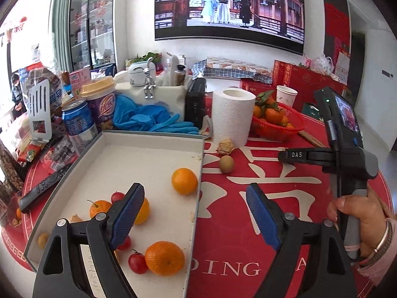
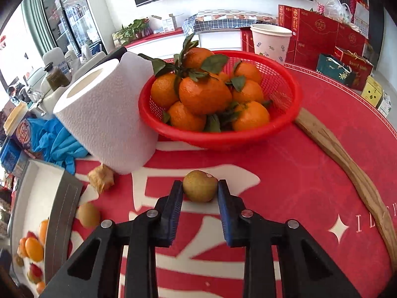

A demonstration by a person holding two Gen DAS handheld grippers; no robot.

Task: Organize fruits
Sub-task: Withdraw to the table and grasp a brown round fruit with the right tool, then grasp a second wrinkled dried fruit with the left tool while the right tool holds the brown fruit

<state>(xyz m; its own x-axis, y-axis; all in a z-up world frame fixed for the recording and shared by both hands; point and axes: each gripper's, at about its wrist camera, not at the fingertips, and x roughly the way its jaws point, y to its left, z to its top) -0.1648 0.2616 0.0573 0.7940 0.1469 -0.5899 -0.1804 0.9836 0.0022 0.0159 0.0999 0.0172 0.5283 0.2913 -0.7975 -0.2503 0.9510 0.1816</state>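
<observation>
The right gripper (image 2: 200,191) has its 2 blue pads pressed on a small green-brown fruit (image 2: 200,186), 1 pad on each side. It looks like a kiwi, but the skin is hard to make out. The fruit sits low on the red tablecloth (image 2: 285,173), and you cannot tell if it is lifted yet. A second fruit like it (image 2: 88,215) lies to the left, just beside the wall of the white tray (image 2: 62,213). A dry, papery husk fruit (image 2: 101,178) sits near the foot of the paper towel roll (image 2: 104,119). Behind them is a red basket (image 2: 218,139) full of mandarins with green leaves (image 2: 205,94). A wooden stick (image 2: 347,164) lies to the right of the basket.

The left gripper (image 1: 196,211) is wide and holds nothing. It hangs over the right edge of the tray (image 1: 139,154), with 1 pad above the tray and 1 above the cloth. In the tray are 3 big oranges; 1 is near the right wall (image 1: 184,181) and 1 is at the front (image 1: 164,258). A cherry tomato (image 1: 137,263) touches the front orange. A hand (image 1: 357,221) holds the handle of the right gripper.
</observation>
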